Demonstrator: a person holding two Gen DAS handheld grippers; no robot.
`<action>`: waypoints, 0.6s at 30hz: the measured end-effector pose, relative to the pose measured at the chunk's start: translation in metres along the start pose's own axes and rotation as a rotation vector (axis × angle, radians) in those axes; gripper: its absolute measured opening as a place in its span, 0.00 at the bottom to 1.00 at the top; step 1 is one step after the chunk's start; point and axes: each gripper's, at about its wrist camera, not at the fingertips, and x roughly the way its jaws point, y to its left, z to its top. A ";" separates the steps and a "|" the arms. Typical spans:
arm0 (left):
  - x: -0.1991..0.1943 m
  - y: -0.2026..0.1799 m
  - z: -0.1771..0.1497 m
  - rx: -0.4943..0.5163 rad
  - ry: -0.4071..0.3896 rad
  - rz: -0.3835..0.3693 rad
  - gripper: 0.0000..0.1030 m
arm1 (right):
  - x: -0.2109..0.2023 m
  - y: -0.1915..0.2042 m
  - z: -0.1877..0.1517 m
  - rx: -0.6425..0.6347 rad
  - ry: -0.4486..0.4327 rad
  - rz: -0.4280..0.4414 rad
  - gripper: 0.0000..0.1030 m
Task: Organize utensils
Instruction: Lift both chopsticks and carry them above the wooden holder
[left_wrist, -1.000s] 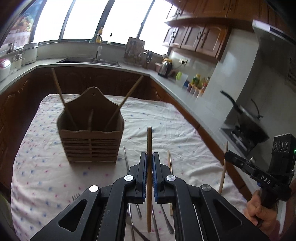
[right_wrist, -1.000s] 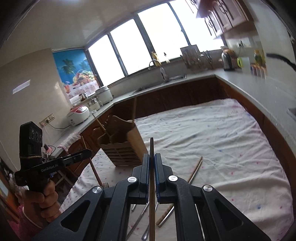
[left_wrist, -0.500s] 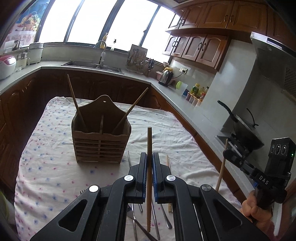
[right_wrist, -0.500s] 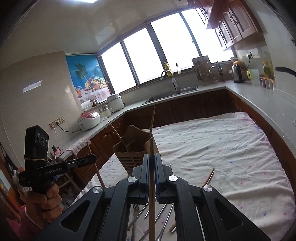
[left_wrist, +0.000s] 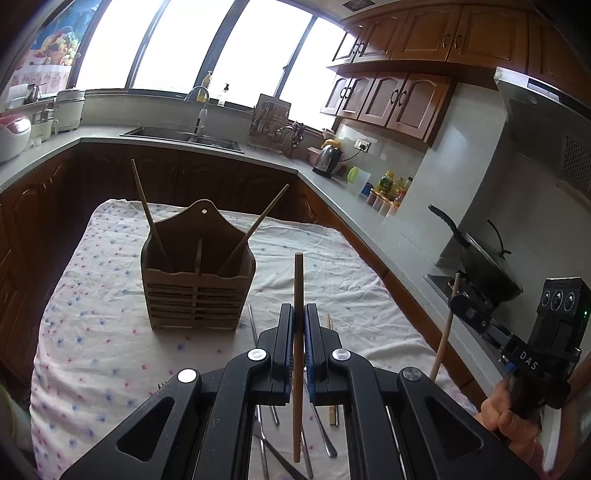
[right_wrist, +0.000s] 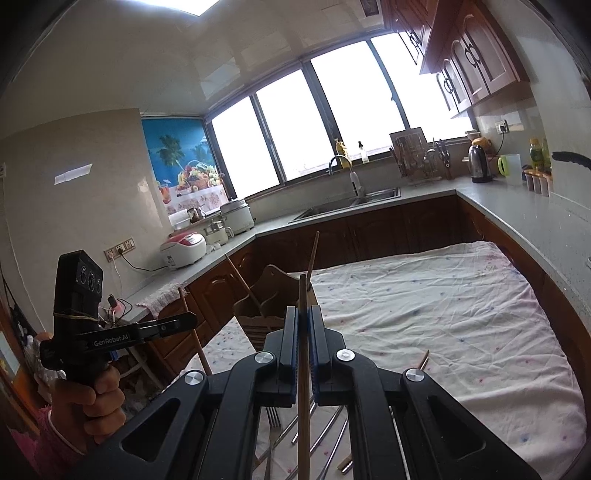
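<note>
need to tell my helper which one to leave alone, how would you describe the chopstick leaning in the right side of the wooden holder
Find the table with the flowered cloth and the wooden holder standing on it. Two chopsticks lean out of it: this chopstick rises from the right compartment and tilts to the right, while the other chopstick tilts left from the left compartment.

A: Daylight floods in through the wide dark-framed kitchen windows (left_wrist: 229, 48), blown out to pure white in both views.

B: Strong fisheye bending, black vignette corners. The glossy white ceiling (right_wrist: 155, 62) shows glare; the interior is dimmer, focus sharp.
</note>
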 end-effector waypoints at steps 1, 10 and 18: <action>-0.001 0.000 0.001 0.000 -0.004 0.000 0.03 | 0.000 0.001 0.001 -0.001 -0.006 0.004 0.05; -0.007 0.005 0.004 0.001 -0.030 -0.002 0.03 | 0.003 0.007 0.008 -0.011 -0.077 0.024 0.05; -0.021 0.023 0.015 -0.011 -0.091 0.020 0.03 | 0.031 0.019 0.020 -0.020 -0.123 0.043 0.05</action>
